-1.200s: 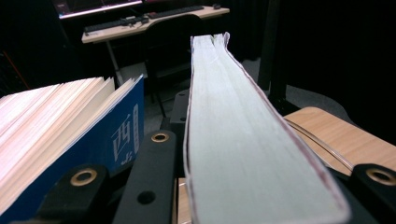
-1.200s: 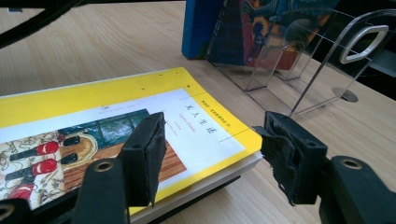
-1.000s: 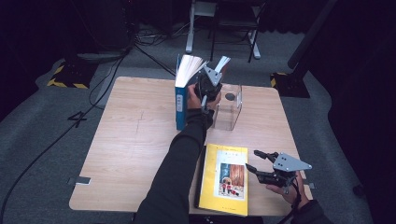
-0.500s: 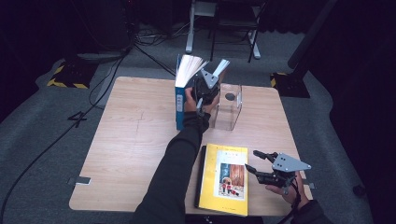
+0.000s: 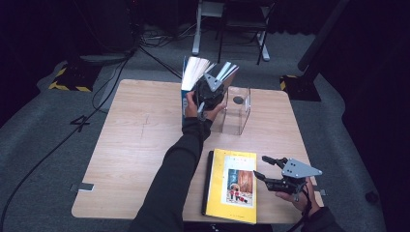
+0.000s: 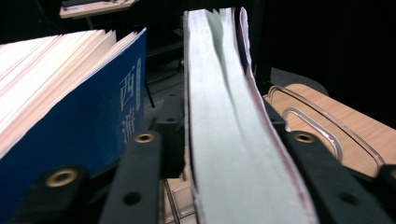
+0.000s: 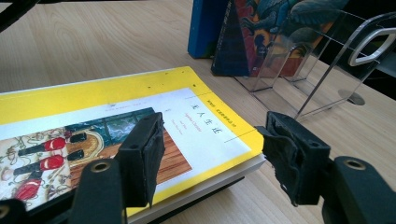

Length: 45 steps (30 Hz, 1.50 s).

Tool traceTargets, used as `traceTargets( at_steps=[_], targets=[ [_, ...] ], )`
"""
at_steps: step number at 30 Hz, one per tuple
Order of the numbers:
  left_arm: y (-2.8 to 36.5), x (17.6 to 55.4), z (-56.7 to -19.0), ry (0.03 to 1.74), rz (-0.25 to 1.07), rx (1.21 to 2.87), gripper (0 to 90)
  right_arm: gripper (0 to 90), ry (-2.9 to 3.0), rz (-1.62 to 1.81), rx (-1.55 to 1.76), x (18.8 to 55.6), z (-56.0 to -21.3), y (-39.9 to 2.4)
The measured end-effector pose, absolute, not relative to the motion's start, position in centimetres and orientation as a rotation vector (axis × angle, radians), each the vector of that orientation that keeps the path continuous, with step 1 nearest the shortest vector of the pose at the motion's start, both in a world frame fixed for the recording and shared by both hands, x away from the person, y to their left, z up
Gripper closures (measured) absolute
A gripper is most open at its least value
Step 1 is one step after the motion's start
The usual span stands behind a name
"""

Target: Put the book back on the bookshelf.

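Books, three, on a wooden table (image 5: 130, 145) beside a clear stand (image 5: 237, 113).

Item one: grey-edged book (image 6: 224, 116), upright at the stand's near end, between the jaws of the left gripper (image 5: 211, 92). Those jaws have just been opening; in the left gripper view the right jaw lies along the cover while the left one stands off it, so the hold looks released or nearly so.

Item two: blue book (image 5: 186, 94), upright just left of it, pages fanned.

Item three: yellow book (image 5: 234, 186), flat on a darker volume near the front edge. The right gripper (image 5: 263, 169) hovers at its corner, jaws fairly wide, holding nothing.

Risk: with the grip slack, the grey-edged book may tip onto the blue one, or both may slide and fall flat.

Room: broad bare tabletop to the left; the stand blocks the right; the yellow book sits close to the front edge.
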<state>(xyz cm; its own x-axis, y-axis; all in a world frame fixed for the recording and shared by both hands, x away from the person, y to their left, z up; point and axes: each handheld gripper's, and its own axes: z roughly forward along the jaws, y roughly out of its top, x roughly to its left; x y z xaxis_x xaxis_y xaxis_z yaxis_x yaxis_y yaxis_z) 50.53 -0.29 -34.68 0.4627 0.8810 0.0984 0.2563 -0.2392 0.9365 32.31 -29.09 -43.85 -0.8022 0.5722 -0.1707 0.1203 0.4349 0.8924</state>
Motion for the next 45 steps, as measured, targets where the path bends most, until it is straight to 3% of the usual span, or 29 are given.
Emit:
traceTargets(
  at_steps=[4, 10, 12, 14, 16, 24, 39, 45],
  targets=[
    [-0.5, 50.5, -34.2, 0.899, 0.816, 1.801, 46.5, 38.5, 2.245, 1.344, 0.58, 32.3, -43.9, -29.1],
    [-0.9, 51.0, -33.7, 0.892, 0.828, 1.871, 45.2, 38.3, 2.249, 1.346, 0.579, 32.3, -43.9, -29.1],
    [-1.0, 51.2, -33.5, 0.894, 0.831, 1.882, 48.8, 38.2, 2.251, 1.348, 0.578, 32.3, -43.9, -29.1],
    [-1.1, 51.2, -33.3, 0.915, 0.859, 1.879, 63.8, 38.0, 2.255, 1.358, 0.576, 32.3, -43.8, -29.2],
    [-1.4, 51.1, -33.1, 0.912, 0.868, 1.904, 70.6, 37.9, 2.257, 1.361, 0.575, 32.4, -43.8, -29.2],
    [-0.7, 51.1, -33.2, 1.011, 0.916, 1.853, 72.9, 38.0, 2.262, 1.356, 0.572, 32.3, -43.8, -29.2],
    [0.0, 50.7, -33.1, 1.045, 0.948, 1.841, 67.8, 38.0, 2.275, 1.338, 0.571, 32.4, -43.9, -29.0],
    [0.6, 50.0, -33.0, 1.015, 0.952, 1.875, 57.1, 37.2, 2.31, 1.321, 0.561, 32.4, -44.1, -28.7]
  ],
)
